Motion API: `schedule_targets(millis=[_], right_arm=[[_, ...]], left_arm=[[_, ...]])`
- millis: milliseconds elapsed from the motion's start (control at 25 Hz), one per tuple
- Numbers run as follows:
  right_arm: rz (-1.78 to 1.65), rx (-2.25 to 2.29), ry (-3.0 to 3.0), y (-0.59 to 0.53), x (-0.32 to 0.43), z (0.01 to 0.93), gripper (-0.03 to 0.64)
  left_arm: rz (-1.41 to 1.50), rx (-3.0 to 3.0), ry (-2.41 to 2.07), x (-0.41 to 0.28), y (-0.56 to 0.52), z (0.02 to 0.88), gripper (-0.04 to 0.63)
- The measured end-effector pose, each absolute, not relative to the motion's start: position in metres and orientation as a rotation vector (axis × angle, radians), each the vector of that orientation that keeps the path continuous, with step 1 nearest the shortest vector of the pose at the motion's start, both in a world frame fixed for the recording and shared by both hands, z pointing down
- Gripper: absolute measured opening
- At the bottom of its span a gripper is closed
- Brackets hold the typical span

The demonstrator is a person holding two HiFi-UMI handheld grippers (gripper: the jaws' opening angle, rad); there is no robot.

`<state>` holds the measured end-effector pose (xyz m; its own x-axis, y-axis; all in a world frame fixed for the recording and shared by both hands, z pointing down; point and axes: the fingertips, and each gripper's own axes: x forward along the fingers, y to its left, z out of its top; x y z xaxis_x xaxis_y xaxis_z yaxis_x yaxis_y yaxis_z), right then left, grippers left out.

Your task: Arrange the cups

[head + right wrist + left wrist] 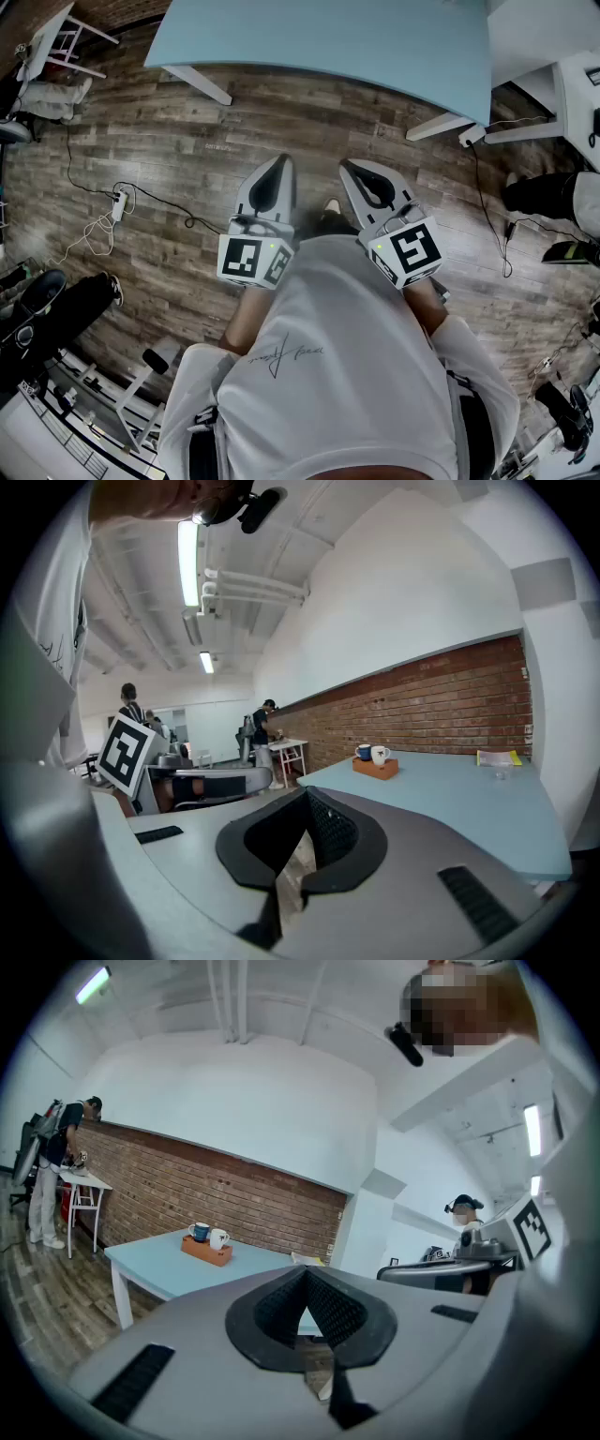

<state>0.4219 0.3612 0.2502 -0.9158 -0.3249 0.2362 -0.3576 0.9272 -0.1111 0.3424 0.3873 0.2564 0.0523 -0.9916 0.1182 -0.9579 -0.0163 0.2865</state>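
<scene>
A blue cup [199,1232] and a white cup [218,1237] stand side by side on a small brown wooden tray [206,1252], far off on a light-blue table [155,1267]. The right gripper view shows the same blue cup [364,752], white cup [380,755] and tray [375,768]. My left gripper [284,160] [306,1275] is shut and empty. My right gripper [345,165] [307,795] is shut and empty too. Both hang side by side over the wooden floor, short of the table's near edge [356,64]. The cups are out of sight in the head view.
A power strip with cables [117,202] lies on the floor to the left. White table legs [199,84] stand under the blue top. A yellow sheet [497,757] lies on the table. One person stands at a white side table [56,1152]; another wears a headset [465,1211].
</scene>
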Motion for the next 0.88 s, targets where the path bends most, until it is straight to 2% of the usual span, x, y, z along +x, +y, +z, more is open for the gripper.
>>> schedule_targets(millis=[520, 880], right_arm=[[0.274, 0.498, -2.911, 0.352, 0.426, 0.249, 0.02], [0.281, 0.487, -2.931, 0.341, 0.416, 0.246, 0.021]], left_arm=[[-0.127, 2.065, -1.987, 0.363, 0.368, 0.254, 0.008], [-0.107, 2.039, -2.021, 0.354, 0.356, 0.255, 0.008]])
